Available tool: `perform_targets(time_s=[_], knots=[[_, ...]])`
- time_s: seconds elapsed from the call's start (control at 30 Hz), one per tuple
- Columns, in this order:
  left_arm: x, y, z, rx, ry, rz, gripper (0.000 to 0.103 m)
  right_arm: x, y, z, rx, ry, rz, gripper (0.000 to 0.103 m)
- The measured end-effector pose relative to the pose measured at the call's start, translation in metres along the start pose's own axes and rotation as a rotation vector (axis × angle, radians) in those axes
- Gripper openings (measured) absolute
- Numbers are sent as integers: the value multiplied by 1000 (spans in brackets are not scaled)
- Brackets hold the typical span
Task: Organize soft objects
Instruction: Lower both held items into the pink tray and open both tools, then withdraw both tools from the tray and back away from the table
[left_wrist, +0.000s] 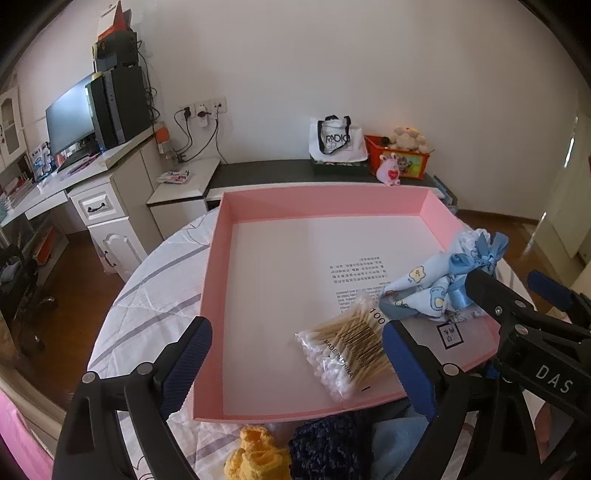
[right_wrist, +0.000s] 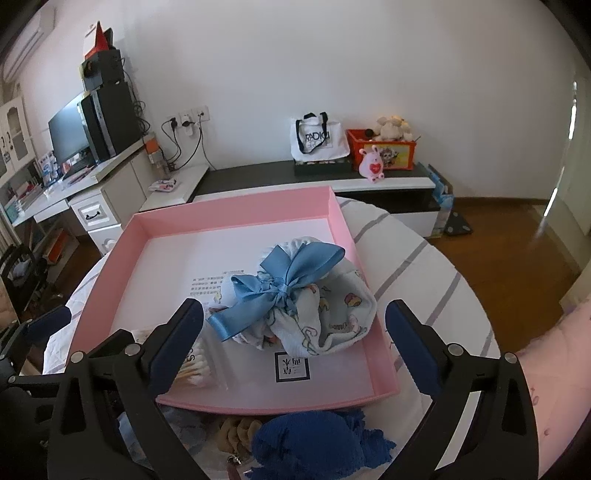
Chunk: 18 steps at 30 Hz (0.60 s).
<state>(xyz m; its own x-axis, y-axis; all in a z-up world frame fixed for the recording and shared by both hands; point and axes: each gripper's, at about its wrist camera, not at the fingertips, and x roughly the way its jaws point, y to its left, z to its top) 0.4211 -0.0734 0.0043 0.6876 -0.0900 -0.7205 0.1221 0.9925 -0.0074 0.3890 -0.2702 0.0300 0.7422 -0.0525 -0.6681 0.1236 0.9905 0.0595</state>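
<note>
My left gripper hangs over the near edge of the pink tray, its jaws spread wide with nothing pressed between them; the bag of cotton swabs lies flat on the tray floor between the two fingers, closer to the right one, and the pads do not press on it. My right gripper is also spread wide and holds nothing; it hovers above the near right part of the tray, and the baby cloth bundle with its blue ribbon bow rests on the tray floor just beyond the fingertips, against the right wall. In the left wrist view that same bundle sits at the tray's right side, with the right gripper's black frame just beside it. The tray stands on a round table with a striped white cover. On the near side of the tray, outside it, lie a yellow knitted piece, a dark blue knitted piece and a light blue cloth, all close together on the table.
</note>
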Motion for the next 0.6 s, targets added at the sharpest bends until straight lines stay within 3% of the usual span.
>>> perform_targets(time_s=[0.13,0.6], knots=[[-14,4,-10,1,-14,-1,91,-5,0,-1,-2,-6,7,103],[-58,9,-33,-17,-42,17,92,-34,2,-10,-17,-35,-11,103]])
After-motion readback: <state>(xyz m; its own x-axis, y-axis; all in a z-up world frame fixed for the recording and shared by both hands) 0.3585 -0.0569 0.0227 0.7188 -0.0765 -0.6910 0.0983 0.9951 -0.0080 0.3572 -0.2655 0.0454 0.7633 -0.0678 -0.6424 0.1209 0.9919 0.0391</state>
